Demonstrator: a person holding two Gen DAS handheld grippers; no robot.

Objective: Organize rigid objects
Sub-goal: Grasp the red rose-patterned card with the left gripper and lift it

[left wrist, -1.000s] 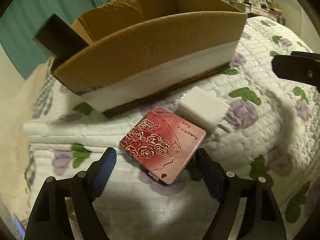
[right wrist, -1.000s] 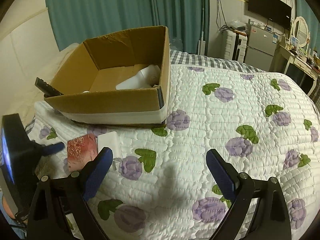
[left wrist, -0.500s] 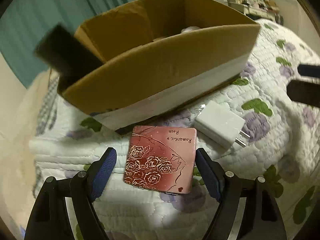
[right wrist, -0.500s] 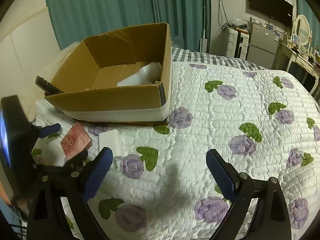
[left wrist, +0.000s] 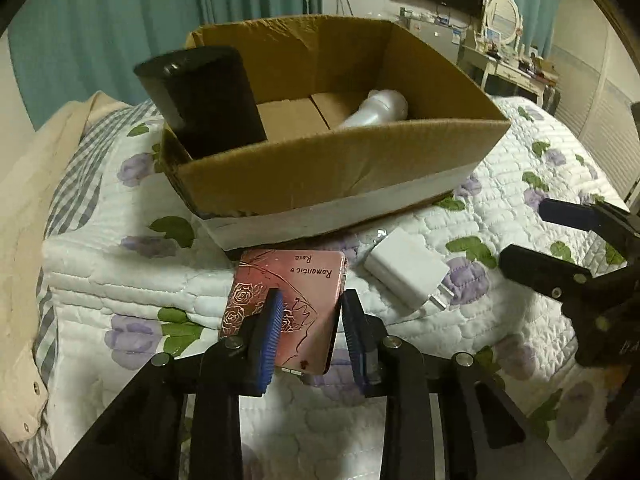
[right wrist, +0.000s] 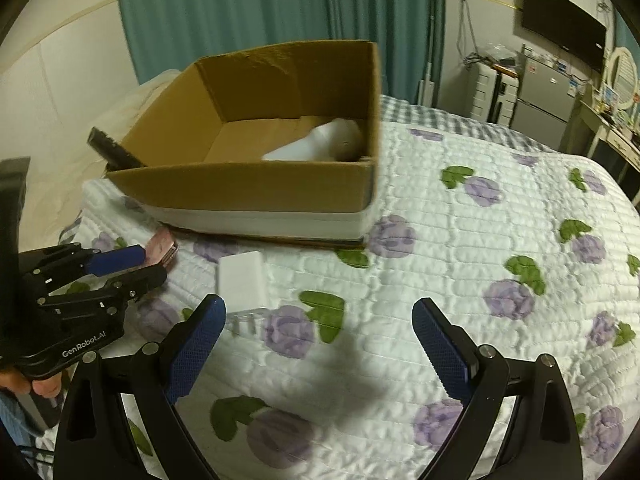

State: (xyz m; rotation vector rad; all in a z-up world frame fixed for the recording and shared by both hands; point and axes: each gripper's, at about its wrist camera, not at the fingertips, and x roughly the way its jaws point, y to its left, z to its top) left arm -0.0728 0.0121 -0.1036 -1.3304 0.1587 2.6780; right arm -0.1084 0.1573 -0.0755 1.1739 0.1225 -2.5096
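Note:
A pink rose-print compact case [left wrist: 294,280] lies on the quilt just in front of the cardboard box [left wrist: 340,168]. My left gripper [left wrist: 310,312] is shut on the case, one blue pad on top and one at its right edge. It also shows in the right wrist view [right wrist: 132,266], clamped on the case [right wrist: 162,246]. A white charger plug [left wrist: 408,274] lies right of the case, also in the right wrist view [right wrist: 242,278]. My right gripper [right wrist: 320,328] is open and empty above the quilt, just right of the charger.
The box [right wrist: 256,192] holds a white bottle [left wrist: 376,114] lying down and a black flat device [left wrist: 208,96] leaning in its left corner. The flowered quilt [right wrist: 460,248] spreads to the right. A beige cover [left wrist: 24,208] lies at the left bed edge.
My left gripper has moved forward over the pink case and closed on it. The view has risen, showing inside the box. The right gripper stays open and has shifted slightly.

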